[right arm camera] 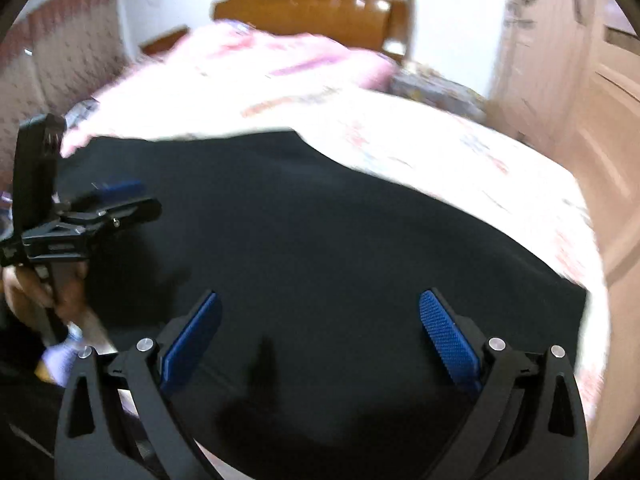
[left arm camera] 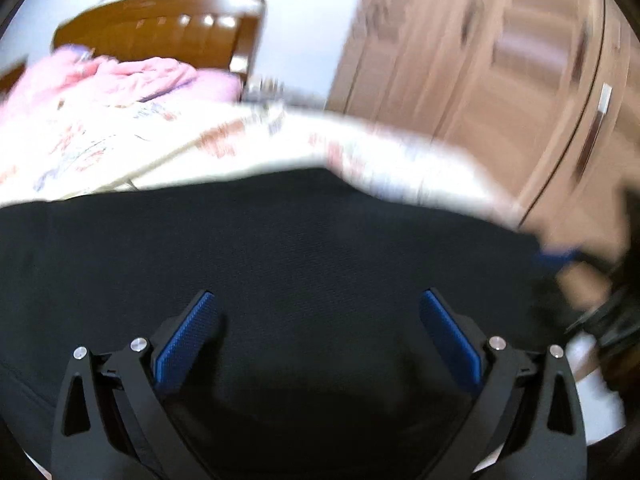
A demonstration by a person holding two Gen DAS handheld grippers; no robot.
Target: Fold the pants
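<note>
Black pants (left arm camera: 280,248) lie spread flat on a bed, filling the lower half of both views (right arm camera: 320,240). My left gripper (left arm camera: 318,300) is open just above the fabric, its blue pads (left arm camera: 186,340) wide apart with nothing between them. The right gripper (right arm camera: 320,300) hovers over the pants too, open and empty. In the right wrist view the left gripper (right arm camera: 116,196) shows from the side at the pants' left part, held by a hand (right arm camera: 28,284). Both views are motion-blurred.
The bed carries a white floral sheet (right arm camera: 460,152) and a pink bundle of bedding (left arm camera: 120,76) near a brown wooden headboard (left arm camera: 168,24). A light wooden wardrobe (left arm camera: 500,60) stands to the right. The bed's right edge (right arm camera: 596,280) drops to the floor.
</note>
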